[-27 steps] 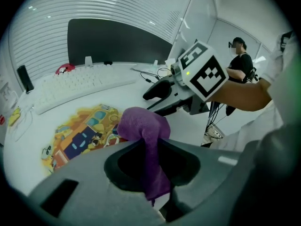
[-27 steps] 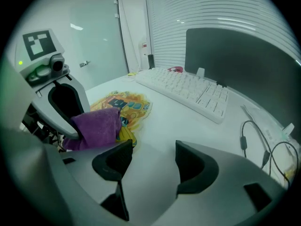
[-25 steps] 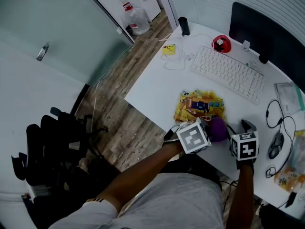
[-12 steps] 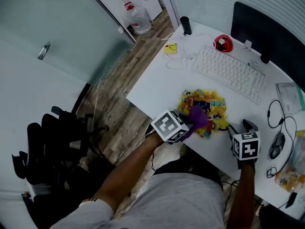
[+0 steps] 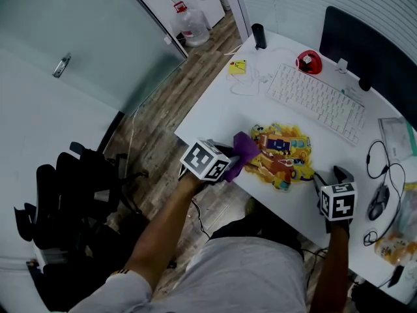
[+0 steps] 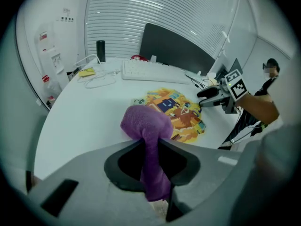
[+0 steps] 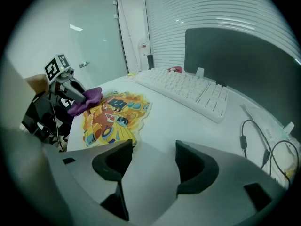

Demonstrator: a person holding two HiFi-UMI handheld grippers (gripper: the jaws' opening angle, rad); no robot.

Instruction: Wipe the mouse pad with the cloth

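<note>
Head view: the left gripper (image 5: 228, 160) is at the near left side of the white table (image 5: 215, 109). It is squeezed tight on the purple cloth (image 5: 244, 147). The cloth sticks out in a soft ball past the jaws. The ball sits right at the left edge of the mouse pad (image 5: 281, 154), the bright yellow one with cartoon pictures. I cannot tell if the cloth is pressing down on the pad or just above it.

The right gripper (image 7: 154, 154) is open, with nothing between its jaws. It sits low by the near right corner of the pad, just beside it.

The keyboard (image 5: 316, 100) is behind the pad, a little way off.

My guess is that the wiping is under way and the cloth is at one end of a stroke.

To do it well, push the cloth ball down so it squashes flat on the pad. Then slide it all the way over to the right side in long, slow strokes. The pad is thin and loose (it could slip on the smooth table). So it may help to rest the right gripper on its corner to hold it. Wipe the back part too, but stop short of the keyboard.
</note>
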